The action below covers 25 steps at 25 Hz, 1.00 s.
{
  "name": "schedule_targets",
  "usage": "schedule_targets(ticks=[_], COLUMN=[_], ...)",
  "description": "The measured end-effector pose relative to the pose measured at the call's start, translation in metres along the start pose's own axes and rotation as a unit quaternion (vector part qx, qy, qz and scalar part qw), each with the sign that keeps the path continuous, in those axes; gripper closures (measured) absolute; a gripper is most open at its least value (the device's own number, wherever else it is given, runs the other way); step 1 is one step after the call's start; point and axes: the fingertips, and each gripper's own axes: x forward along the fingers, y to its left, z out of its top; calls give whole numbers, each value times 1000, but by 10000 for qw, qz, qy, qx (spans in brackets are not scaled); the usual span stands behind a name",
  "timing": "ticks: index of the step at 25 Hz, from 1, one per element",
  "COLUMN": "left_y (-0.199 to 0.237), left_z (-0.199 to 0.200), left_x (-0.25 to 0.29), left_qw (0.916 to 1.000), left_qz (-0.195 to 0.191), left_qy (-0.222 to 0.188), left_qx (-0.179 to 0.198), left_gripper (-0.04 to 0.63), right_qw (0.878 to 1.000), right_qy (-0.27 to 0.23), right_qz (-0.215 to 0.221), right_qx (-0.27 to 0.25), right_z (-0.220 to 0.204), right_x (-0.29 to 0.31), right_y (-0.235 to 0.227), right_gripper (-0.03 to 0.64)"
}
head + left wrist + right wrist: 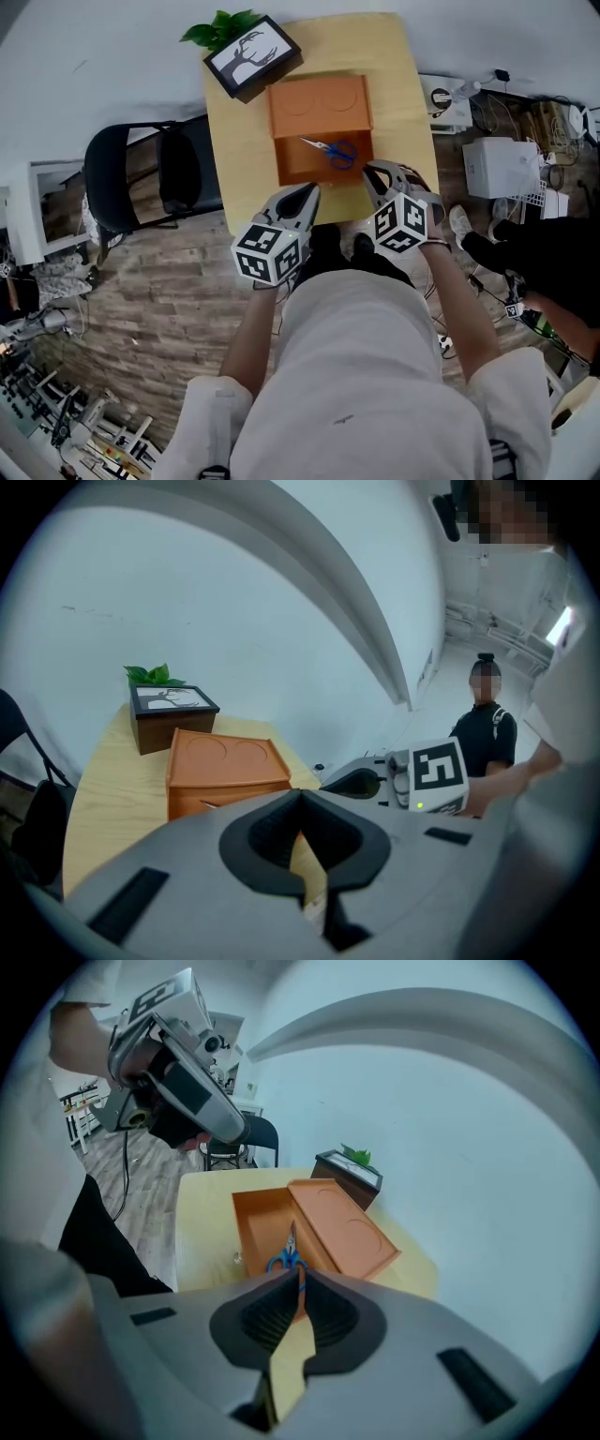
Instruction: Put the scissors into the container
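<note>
Blue-handled scissors [333, 150] lie inside the open tray of the orange container [292, 167], whose lid half lies flat behind it. The right gripper view has the scissors [286, 1258] just beyond my jaw tips, in the orange container [253, 1222]. My right gripper [370, 171] hovers over the tray's near right corner, jaws shut and holding nothing [298, 1274]. My left gripper [309, 193] hangs at the table's front edge, left of the tray, also shut and holding nothing [300, 799]. From the left gripper view the orange container [225, 766] appears side-on.
A black box with a deer picture [253, 56] and a green plant [220, 28] stand at the wooden table's [234, 159] far left corner. A black chair [141, 178] stands left of the table. White boxes [497, 164] and a person in black [544, 253] are on the right.
</note>
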Motion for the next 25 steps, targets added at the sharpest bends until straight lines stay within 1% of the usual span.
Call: schedule_targets(ticks=[6,11,14,18,23,25], left_y=[-40,-69,-85,-106,-135,-146], left_z=[-6,-10,-9,-7,2,5], left_x=[-7,-19,-26,-37,-58,-67], left_qw=[9996,9986,9974,9954,9911,9892], left_qz=[164,278,364,448,529,532], left_qy=[-241,-453,-618,-820,-1185,-1324], left_qx=[-4,59,119,202,286,346], left_gripper=[590,590,589,589,589,589], right_qw=[9984,9952,9917,9846,9720,9669], right_qy=[-545,-870,-1124,-1517,-2013,-2188], right_qz=[-95,-353,-430,-489,-747,-752], right_qx=[118,287,449,717,949,1071], right_z=[1,-3,-3,3,16,21], right_x=[-49,-86,-108,-139,-186,-204], right_y=[2,-2,-2,0,-4,-5], right_gripper=[606,612,614,614,617,617])
